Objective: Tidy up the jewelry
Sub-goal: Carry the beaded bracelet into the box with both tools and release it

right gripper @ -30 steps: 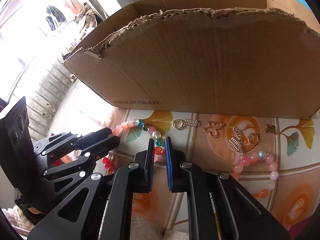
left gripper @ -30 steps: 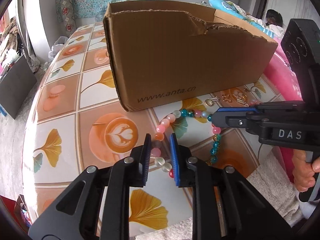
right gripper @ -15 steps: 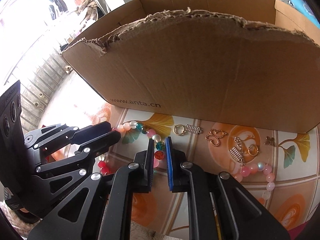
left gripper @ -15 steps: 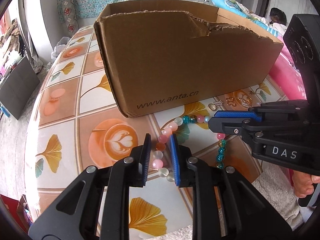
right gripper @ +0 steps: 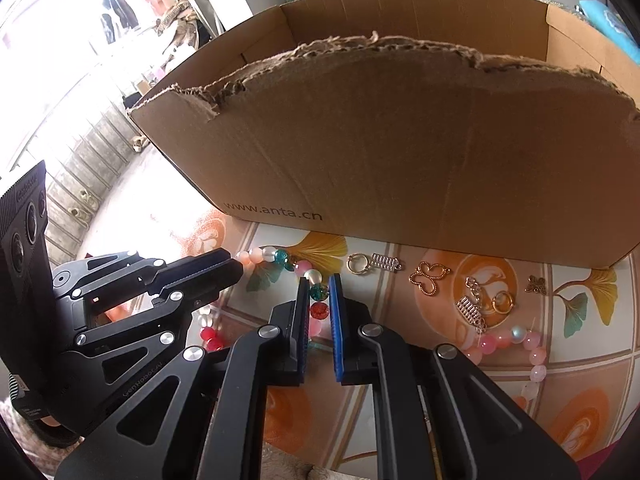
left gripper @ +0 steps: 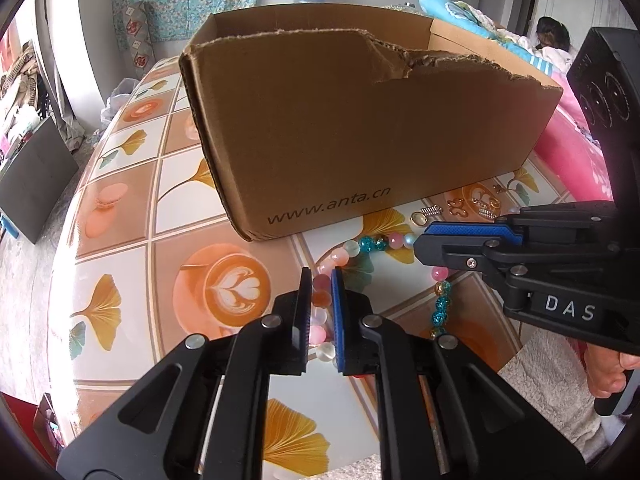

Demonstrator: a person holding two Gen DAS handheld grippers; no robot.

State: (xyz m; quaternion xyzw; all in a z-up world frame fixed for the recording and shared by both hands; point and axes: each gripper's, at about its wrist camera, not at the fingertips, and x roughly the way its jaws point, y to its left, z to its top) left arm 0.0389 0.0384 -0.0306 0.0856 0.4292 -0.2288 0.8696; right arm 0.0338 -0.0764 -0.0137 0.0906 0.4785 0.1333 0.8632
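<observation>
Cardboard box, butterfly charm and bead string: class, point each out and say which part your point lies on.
cardboard box (right gripper: 420, 152), right wrist view: on its near front wall.
butterfly charm (right gripper: 427, 277), right wrist view: on its gold outline.
bead string (left gripper: 367, 244), left wrist view: on a teal bead.

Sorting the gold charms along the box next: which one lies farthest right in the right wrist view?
The small dark-gold butterfly charm, alone past the ring-and-chain cluster; the open butterfly outline lies left of both.

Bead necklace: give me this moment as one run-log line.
left hand-held gripper: just closed on bead necklace | right hand-held gripper: shut on it too | cardboard box: necklace outside
</observation>
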